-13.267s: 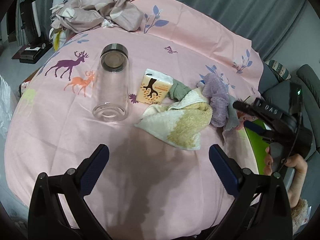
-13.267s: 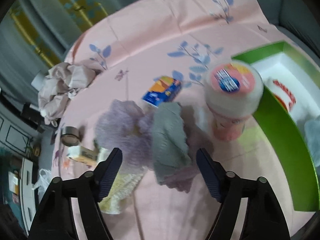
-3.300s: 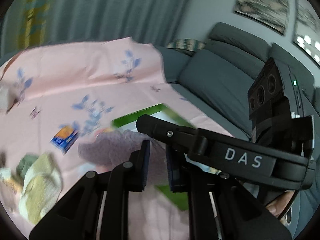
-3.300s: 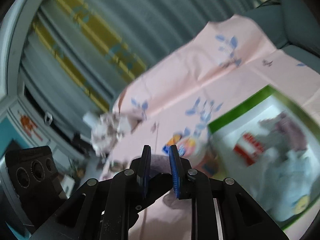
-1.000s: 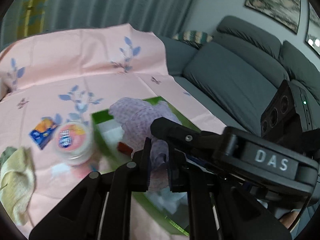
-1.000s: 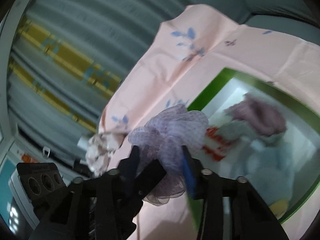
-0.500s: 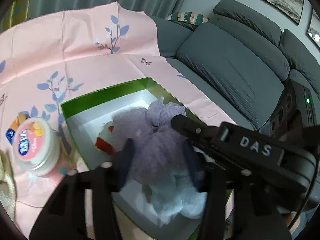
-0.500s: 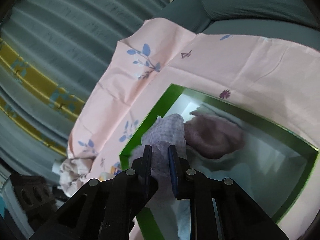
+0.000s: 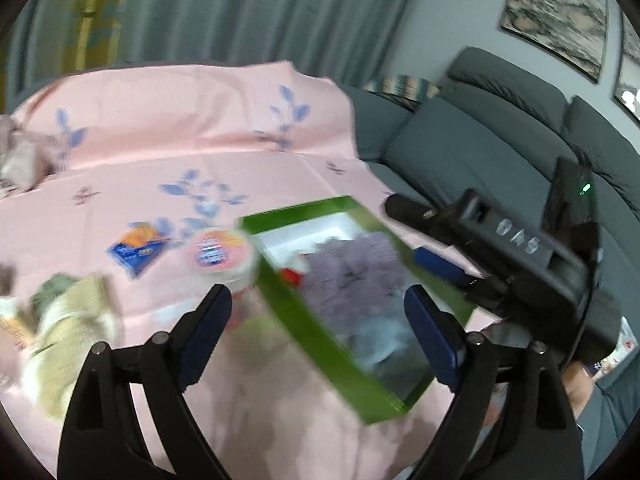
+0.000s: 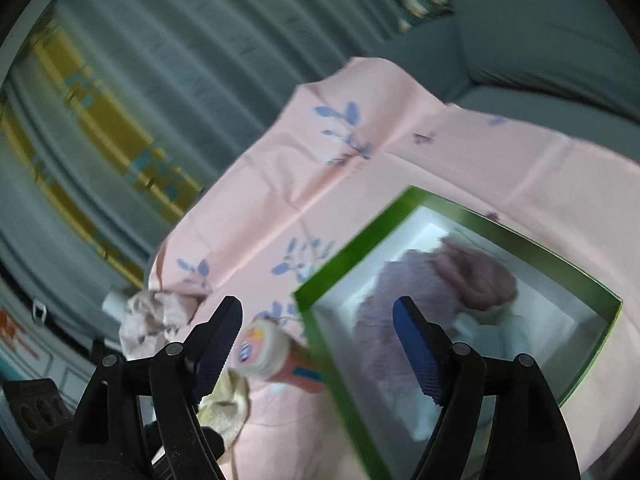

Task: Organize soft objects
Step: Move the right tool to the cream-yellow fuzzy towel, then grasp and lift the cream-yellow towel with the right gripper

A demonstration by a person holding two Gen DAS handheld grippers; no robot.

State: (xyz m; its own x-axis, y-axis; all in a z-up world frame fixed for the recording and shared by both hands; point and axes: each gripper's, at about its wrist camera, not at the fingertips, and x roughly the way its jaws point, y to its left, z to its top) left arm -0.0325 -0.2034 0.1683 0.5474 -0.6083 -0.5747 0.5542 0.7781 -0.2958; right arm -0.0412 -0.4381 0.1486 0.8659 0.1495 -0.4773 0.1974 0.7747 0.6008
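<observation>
Both tongs, left (image 9: 318, 330) and right (image 10: 318, 338), have just opened wide and hold nothing. The purple puff (image 9: 352, 276) in the green box (image 9: 320, 344) looks light, squashy — pinch its bunched middle, probably.

Ahead of the left gripper (image 9: 320, 328), the mesh puff (image 9: 352, 276) lies in the box (image 9: 320, 340), the tub (image 9: 222, 252) left of it.

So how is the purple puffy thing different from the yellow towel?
The purple mesh puff lies inside the green box; the yellow towel lies out on the pink cloth, past the round tub from the box. The puff is bunched and frilly; the towel is a flatter, fuzzy heap. Both are soft, and no gripper holds either.
</observation>
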